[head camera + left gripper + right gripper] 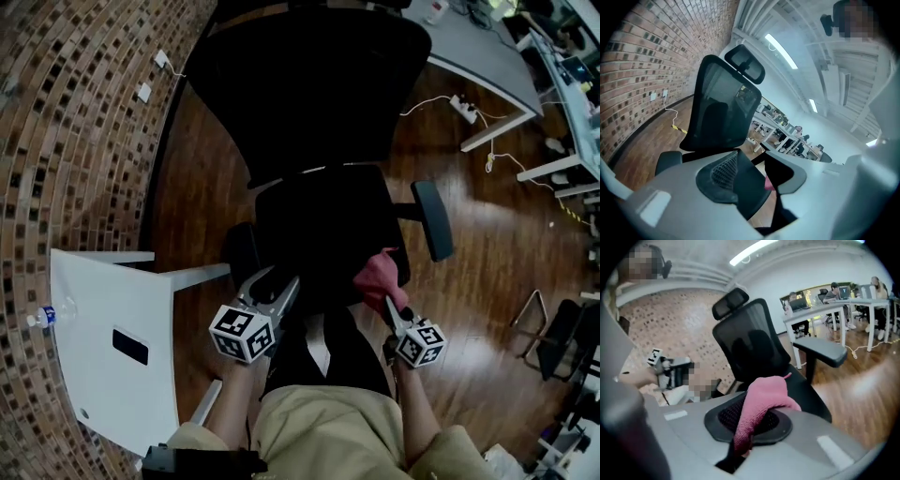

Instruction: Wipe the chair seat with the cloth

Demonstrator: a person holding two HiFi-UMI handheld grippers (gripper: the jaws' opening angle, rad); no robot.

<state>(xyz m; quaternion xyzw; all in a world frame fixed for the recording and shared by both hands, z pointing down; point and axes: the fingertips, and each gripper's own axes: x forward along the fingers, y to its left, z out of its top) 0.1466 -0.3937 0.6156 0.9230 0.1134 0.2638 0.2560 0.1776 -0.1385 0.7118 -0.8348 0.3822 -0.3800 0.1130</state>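
At the 5 o'clock edge of the chair seat (pixel 323 220), the right gripper (pixel 391 306) clamped a pink cloth (pixel 378 278) that hid its jaw tips; at 7 o'clock the left gripper (pixel 274 285) gaped empty.

seat (pixel 323 225) centre, backrest (pixel 309 84) far of it | armrest (pixel 433 220) right of seat | cloth (pixel 380 279) at seat's near right edge, in right tongs (pixel 394 307) | left tongs (pixel 278 284) at seat's near left edge | worktop (pixel 94 309) left of seat, phone (pixel 129 346) on it | desk (pixel 473 56) far right
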